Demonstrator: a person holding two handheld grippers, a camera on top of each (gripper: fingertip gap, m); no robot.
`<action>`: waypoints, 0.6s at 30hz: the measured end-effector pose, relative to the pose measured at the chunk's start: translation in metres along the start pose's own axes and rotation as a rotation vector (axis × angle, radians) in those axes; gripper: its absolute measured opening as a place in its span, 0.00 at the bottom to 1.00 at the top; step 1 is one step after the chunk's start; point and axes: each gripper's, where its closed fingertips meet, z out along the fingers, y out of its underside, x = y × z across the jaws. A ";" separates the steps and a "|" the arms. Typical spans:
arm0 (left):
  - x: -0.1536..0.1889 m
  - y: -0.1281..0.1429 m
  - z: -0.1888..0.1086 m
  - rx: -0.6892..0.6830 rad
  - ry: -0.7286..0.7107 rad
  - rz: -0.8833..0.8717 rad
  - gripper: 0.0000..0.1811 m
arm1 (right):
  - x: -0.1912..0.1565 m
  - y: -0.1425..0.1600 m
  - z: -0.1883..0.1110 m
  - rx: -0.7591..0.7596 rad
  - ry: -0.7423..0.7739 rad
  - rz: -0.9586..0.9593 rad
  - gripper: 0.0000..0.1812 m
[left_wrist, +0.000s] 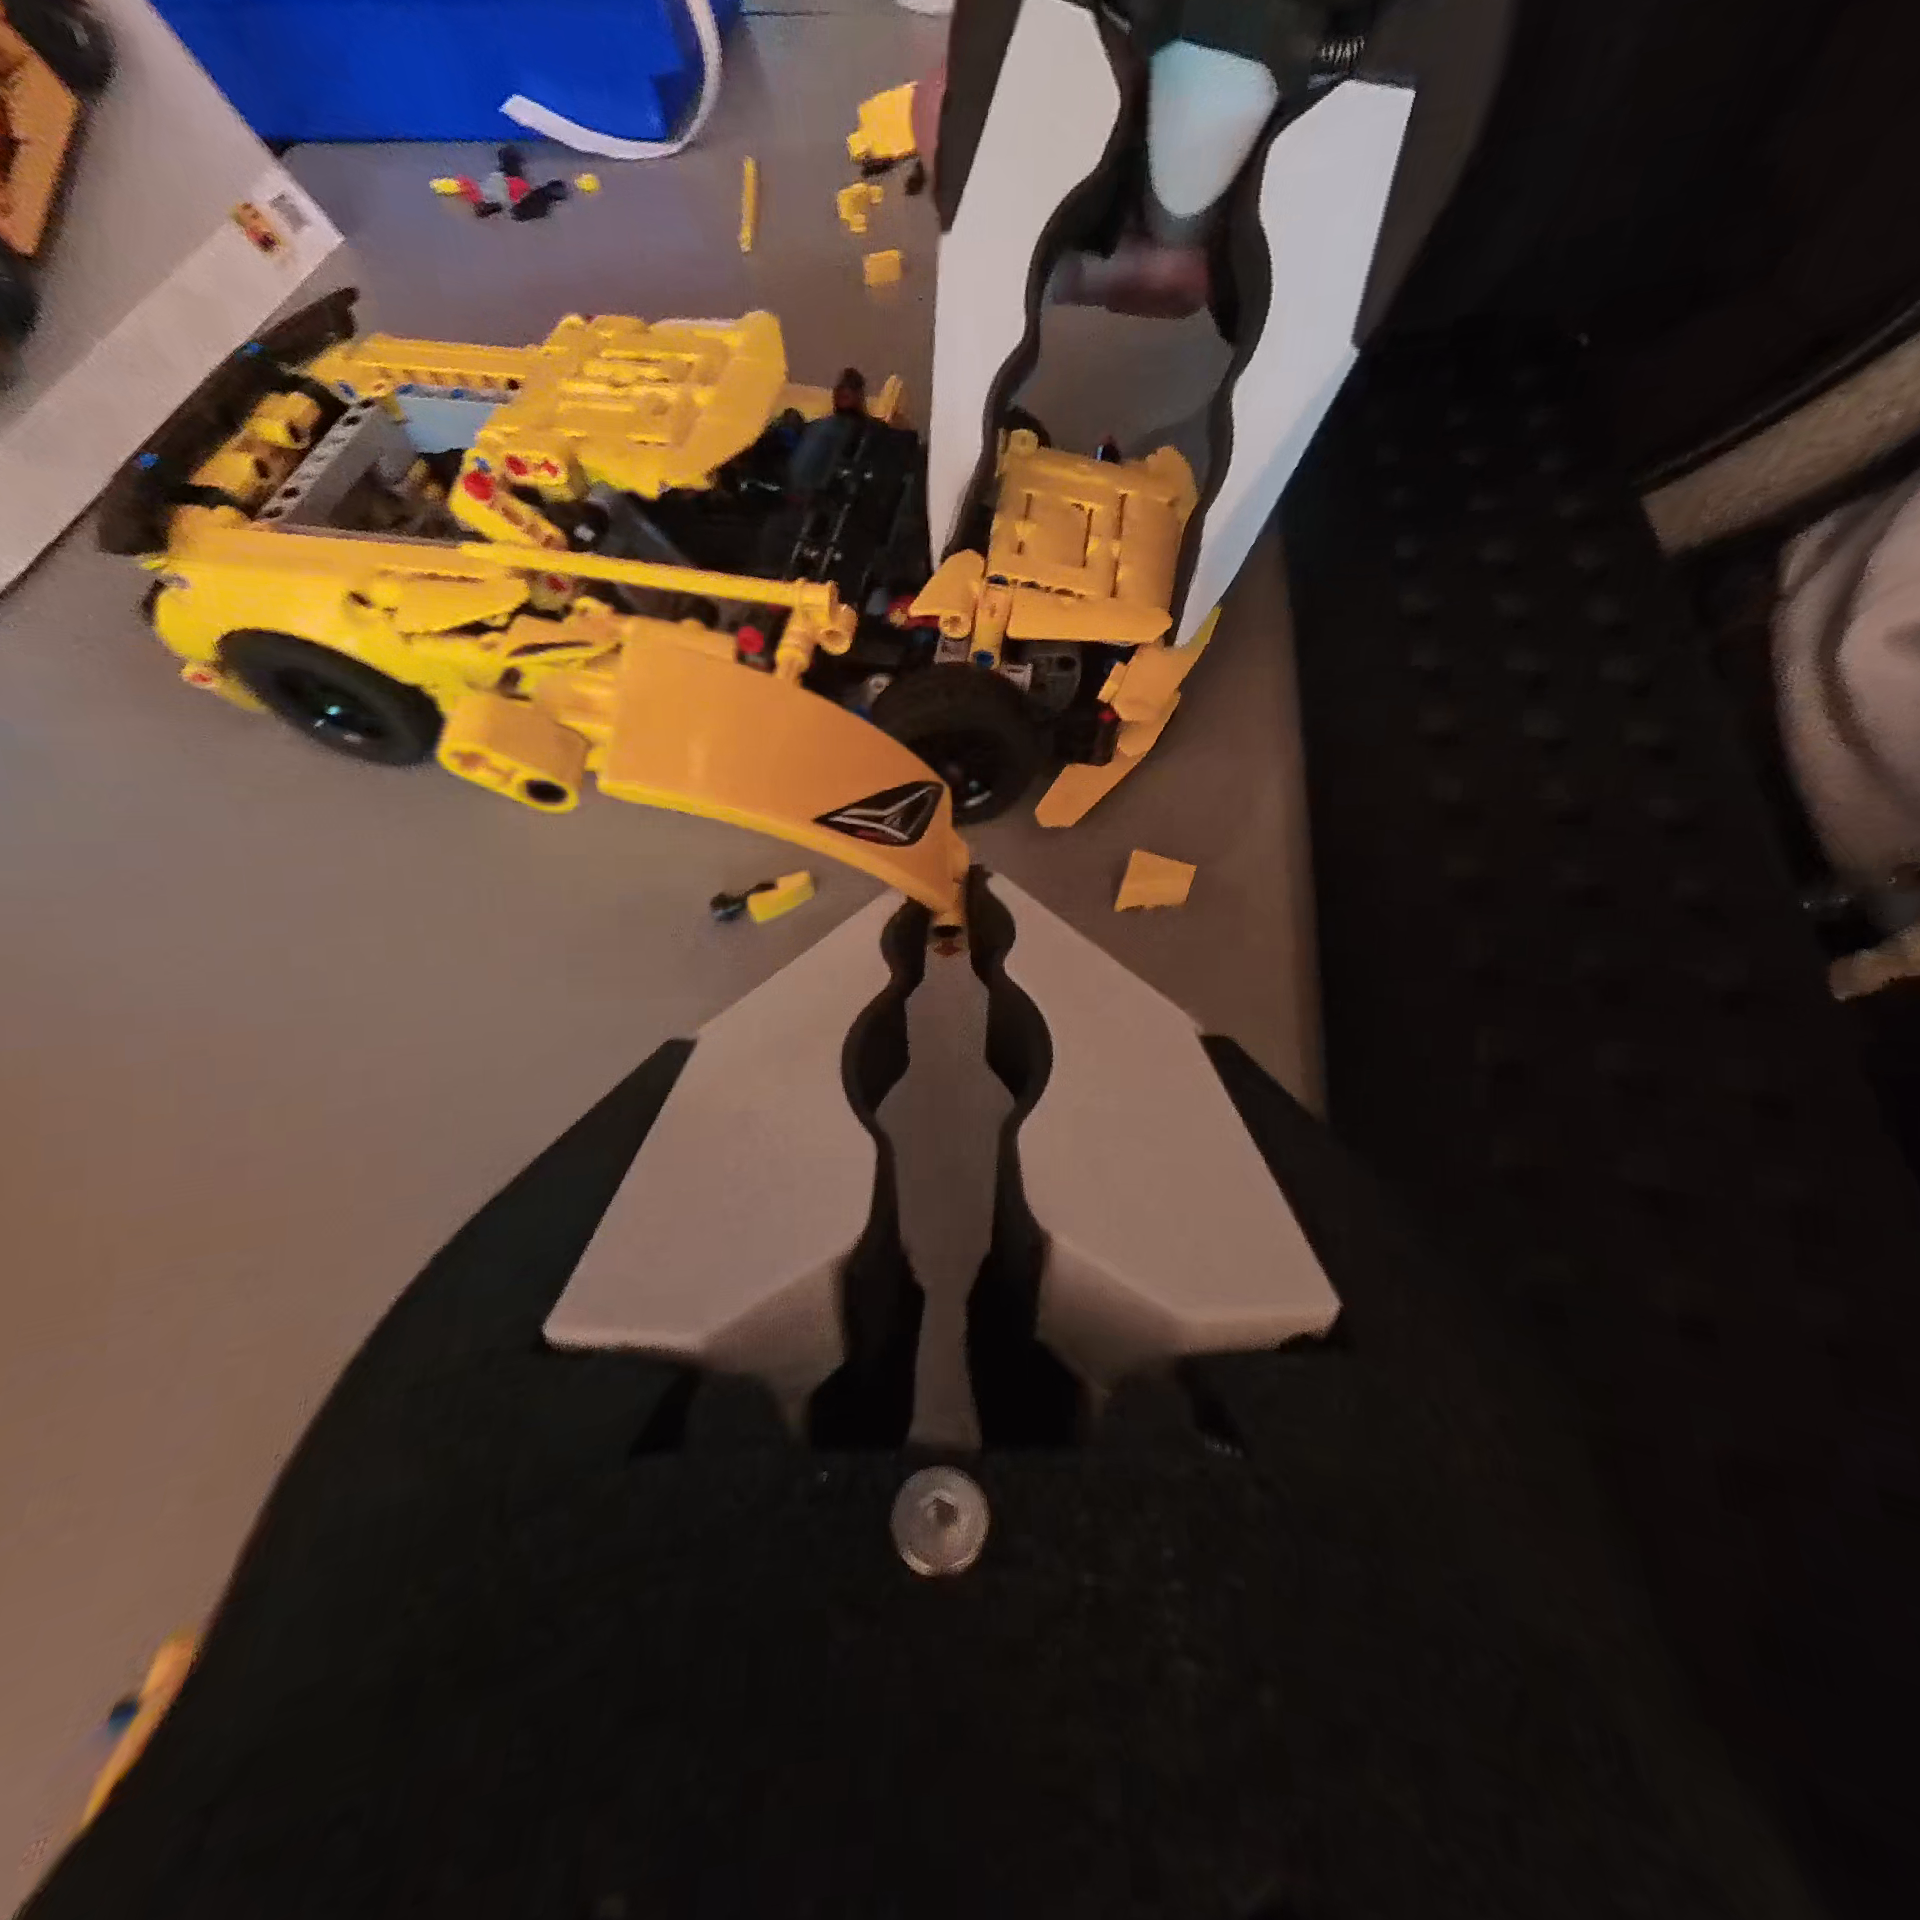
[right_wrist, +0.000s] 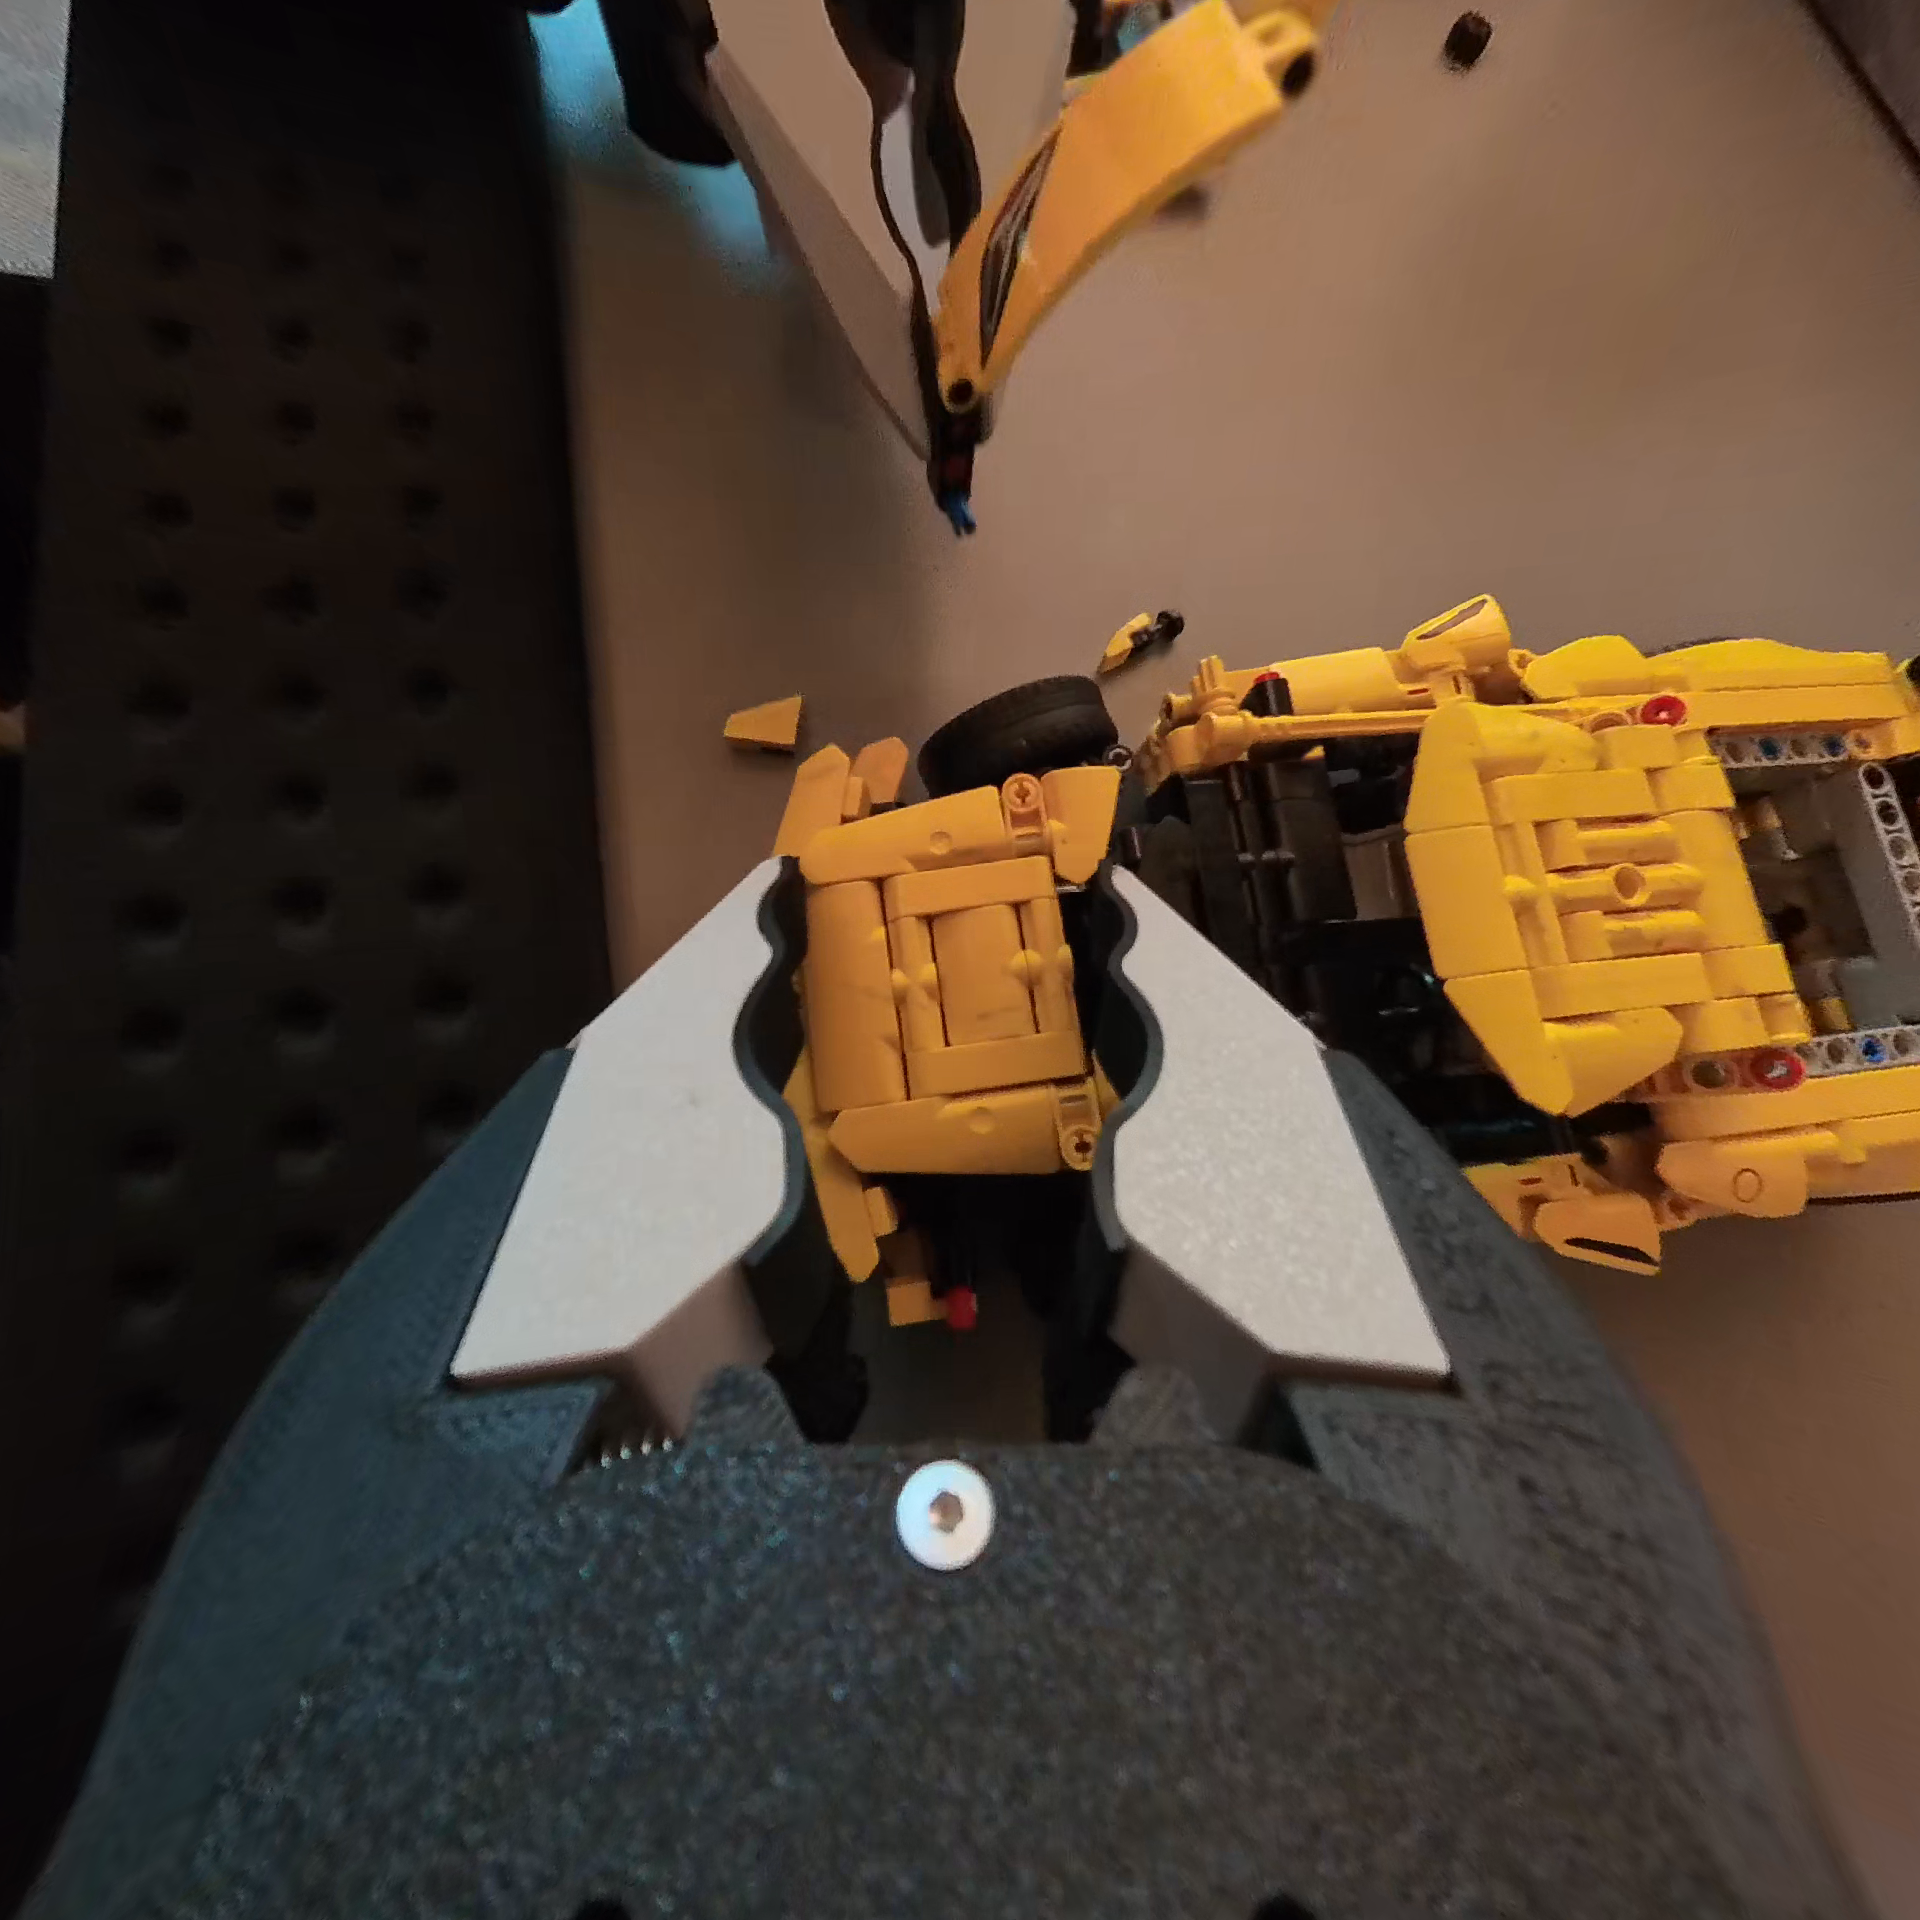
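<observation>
Left tongs (left_wrist: 943, 914) clenched on tip of curved yellow panel (left_wrist: 769, 748), lifted just off car's (left_wrist: 499, 561) side. Right tongs (right_wrist: 940, 1008) grasping car's front section (right_wrist: 956, 997) on bench (left_wrist: 260, 1039). Advice: brace nose firmly, draw panel off steadily.

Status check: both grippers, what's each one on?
Left gripper shut on curved yellow panel. Right gripper shut on yellow brick car, clamping its front end. Loose yellow pieces scattered nearby.
</observation>
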 end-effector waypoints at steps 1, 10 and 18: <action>0.002 0.004 -0.003 -0.023 0.020 -0.046 0.04 | 0.000 0.000 0.000 0.006 0.001 0.003 0.30; 0.022 -0.057 -0.019 0.364 0.232 -0.392 0.04 | -0.011 -0.068 -0.032 0.347 -0.130 0.154 0.22; 0.044 -0.090 -0.006 0.453 0.336 -0.384 0.04 | -0.031 -0.079 -0.038 0.490 -0.396 0.285 0.12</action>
